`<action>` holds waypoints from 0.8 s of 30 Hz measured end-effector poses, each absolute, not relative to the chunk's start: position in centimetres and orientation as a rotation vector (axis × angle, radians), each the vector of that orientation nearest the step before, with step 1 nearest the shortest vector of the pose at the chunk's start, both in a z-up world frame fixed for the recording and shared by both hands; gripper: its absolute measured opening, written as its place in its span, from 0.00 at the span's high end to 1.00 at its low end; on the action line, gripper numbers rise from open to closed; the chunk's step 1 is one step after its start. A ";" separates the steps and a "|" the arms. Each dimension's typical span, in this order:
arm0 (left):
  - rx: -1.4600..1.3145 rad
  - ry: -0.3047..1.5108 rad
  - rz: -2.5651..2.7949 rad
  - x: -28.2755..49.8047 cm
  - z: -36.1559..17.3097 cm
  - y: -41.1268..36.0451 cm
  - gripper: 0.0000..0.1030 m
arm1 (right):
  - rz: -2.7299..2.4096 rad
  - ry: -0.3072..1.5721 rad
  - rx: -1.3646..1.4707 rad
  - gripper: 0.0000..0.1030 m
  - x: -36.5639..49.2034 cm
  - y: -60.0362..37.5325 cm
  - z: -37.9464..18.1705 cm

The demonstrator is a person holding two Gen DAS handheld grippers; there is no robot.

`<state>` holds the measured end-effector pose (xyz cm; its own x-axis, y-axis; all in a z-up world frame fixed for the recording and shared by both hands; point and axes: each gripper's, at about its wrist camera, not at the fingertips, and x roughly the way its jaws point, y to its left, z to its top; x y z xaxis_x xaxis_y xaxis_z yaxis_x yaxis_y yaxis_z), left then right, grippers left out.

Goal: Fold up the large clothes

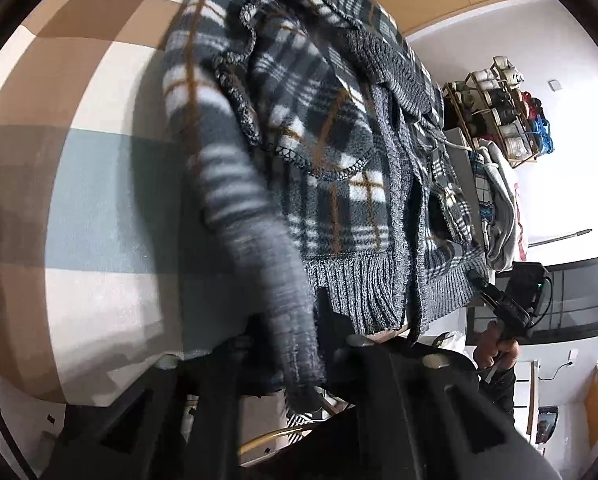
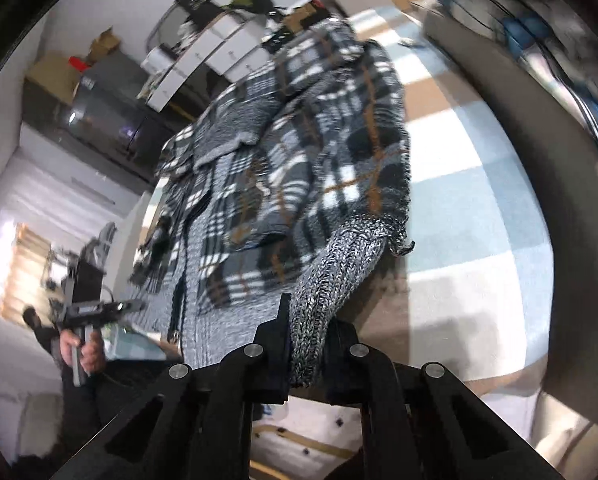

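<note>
In the left wrist view, the left gripper (image 1: 299, 364) pinches the blurred end of a sleeve of the grey, white and tan plaid fleece jacket with grey rib-knit trim (image 1: 327, 152). The jacket lies spread on the checked beige, white and pale-blue cloth (image 1: 79, 176), stretching straight ahead, its ribbed hem (image 1: 363, 292) nearest. The right gripper (image 1: 511, 300) shows beyond the hem.

In the right wrist view, the right gripper (image 2: 307, 344) clamps the grey knit cuff (image 2: 331, 292) of the other sleeve. The jacket's long axis runs forward, collar end farthest. Each hand is nearest its own sleeve, so folding the sleeves inward across the body looks like the next move.
</note>
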<state>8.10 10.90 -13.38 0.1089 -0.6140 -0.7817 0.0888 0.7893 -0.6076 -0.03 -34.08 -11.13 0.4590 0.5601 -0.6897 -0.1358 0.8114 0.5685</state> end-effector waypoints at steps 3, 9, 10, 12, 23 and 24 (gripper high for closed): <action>-0.541 1.363 -0.547 8.5 -13.4 11.2 0.93 | 0.443 1.039 0.420 0.89 0.7 -33.5 -11.3; -0.602 1.366 -0.575 8.6 -13.5 11.7 0.78 | 0.406 1.110 0.487 0.84 3.3 -35.4 -13.2; -0.636 1.361 -0.589 8.7 -13.5 12.0 0.72 | 0.403 1.104 0.489 0.82 3.4 -35.6 -13.1; -0.676 1.341 -0.582 8.7 -13.4 12.5 0.46 | 0.374 1.099 0.476 0.75 3.9 -35.8 -13.1; -0.755 1.338 -0.612 9.7 -13.9 12.2 0.32 | 0.413 1.071 0.556 0.61 5.7 -36.2 -13.1; -0.746 1.334 -0.613 9.6 -13.8 12.2 0.32 | 0.411 1.063 0.543 0.61 5.6 -36.0 -12.9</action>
<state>9.58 12.18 -13.81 0.1452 -0.7659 -0.6264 -0.0234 0.6303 -0.7760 5.62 -36.01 -12.94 0.4323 0.5622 -0.7050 -0.0580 0.7975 0.6005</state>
